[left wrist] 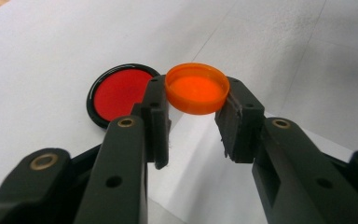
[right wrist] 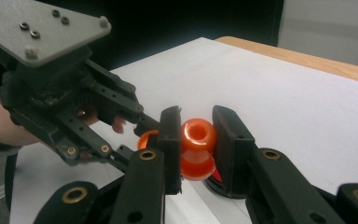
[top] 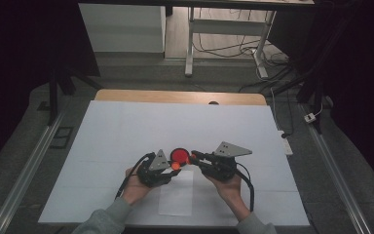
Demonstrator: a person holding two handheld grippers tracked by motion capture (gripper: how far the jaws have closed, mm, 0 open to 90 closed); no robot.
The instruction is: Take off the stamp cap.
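An orange cap [left wrist: 197, 88] is grasped by the left hand-held gripper [top: 173, 167] just above the white-covered bench [top: 126, 131]. An orange spool-shaped piece [right wrist: 197, 148] is clamped in the right hand-held gripper [top: 192, 158], close beside the cap. A red disc with a black rim [top: 178, 155] lies on the bench just behind both. A loose white sheet [top: 177, 197] is spread beneath the hands.

orange cap [left wrist: 196, 88], orange spool [right wrist: 197, 148], red black-rimmed disc [left wrist: 119, 94], white table cover [top: 126, 131]

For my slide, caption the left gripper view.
Left gripper grips an orange cap beside a red disc.
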